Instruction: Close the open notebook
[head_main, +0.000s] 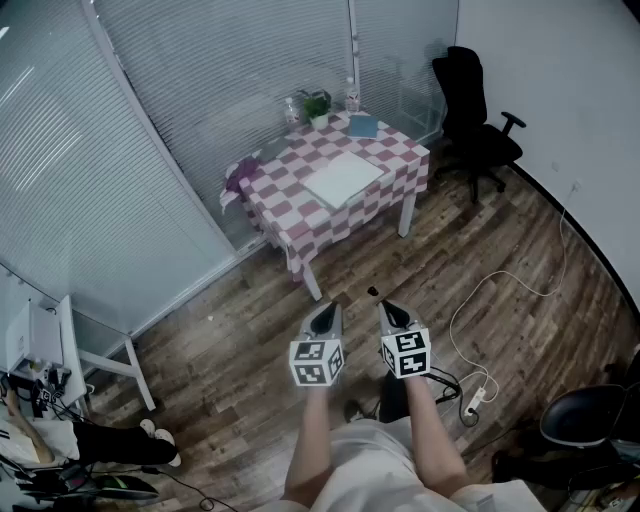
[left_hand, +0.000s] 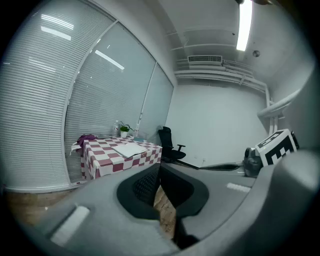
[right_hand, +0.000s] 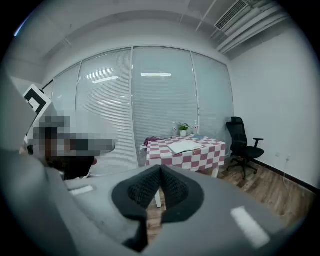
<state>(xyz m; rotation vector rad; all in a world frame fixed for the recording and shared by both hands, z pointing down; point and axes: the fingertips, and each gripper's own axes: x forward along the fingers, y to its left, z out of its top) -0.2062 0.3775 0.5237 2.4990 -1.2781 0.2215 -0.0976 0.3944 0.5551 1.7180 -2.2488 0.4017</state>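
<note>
Step in hand: the approach, as I judge it. Both tools are carried over the wooden floor (head_main: 500, 250), well apart from the table (head_main: 290, 215). No contact with the task's thing yet.
Left gripper (head_main: 325, 312): clenched on nothing. Its own view shows the pads pressed together with only floor behind them.
Right gripper (head_main: 392, 310): likewise clamped tight and empty, just beside the left one and level with it.
Notebook (head_main: 343, 178): lies flat and open at the middle of the checked tablecloth, white pages up, clear of all four table edges.
Long axis: the open spread runs along the table's long edges, from the near-left corner toward the far-right one in the head view. The fold down its middle is too small to make out.
Other things: a potted plant (head_main: 317, 106) and a bottle (head_main: 352, 95) stand at the far edge. A purple cloth (head_main: 241, 175) sits at the left corner. A black office chair (head_main: 475, 130) stands off the right corner.
Doing it well: walk up to a long edge so the spread lies crosswise in front. Find the fold first. Slide one shut tip under an outer page edge, swing that half over the fold, and steady the other half with the second tool.
Risk: thin pages may lift singly, leaving the cover behind.
</note>
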